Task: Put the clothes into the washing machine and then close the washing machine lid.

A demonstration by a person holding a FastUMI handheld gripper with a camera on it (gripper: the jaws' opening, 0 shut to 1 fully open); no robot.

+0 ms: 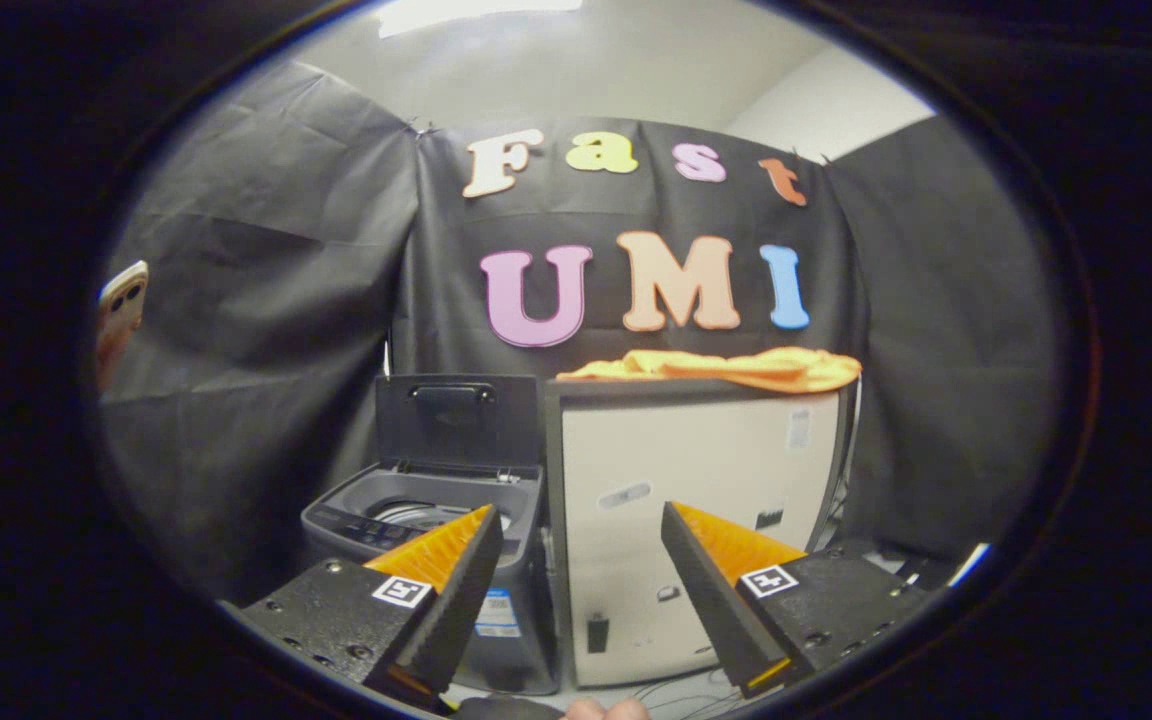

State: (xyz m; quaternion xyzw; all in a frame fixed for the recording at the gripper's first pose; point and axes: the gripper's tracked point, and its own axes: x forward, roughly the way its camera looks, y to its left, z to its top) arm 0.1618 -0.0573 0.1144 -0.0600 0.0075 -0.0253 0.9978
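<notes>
An orange garment [726, 367] lies spread on top of a tall pale cabinet [696, 480], well beyond my fingers. To the cabinet's left stands a small grey top-loading washing machine [416, 520] with its dark lid [458, 420] raised upright; part of the drum opening shows behind my left finger. My gripper [581, 525] is open, with nothing between its fingers, and hangs some way in front of both the machine and the cabinet.
Black cloth walls close the booth at the back and both sides. A phone [119, 310] hangs at the left wall. Cables lie on the floor by the cabinet's base [676, 688]. A person's fingertips [606, 710] show just below my fingers.
</notes>
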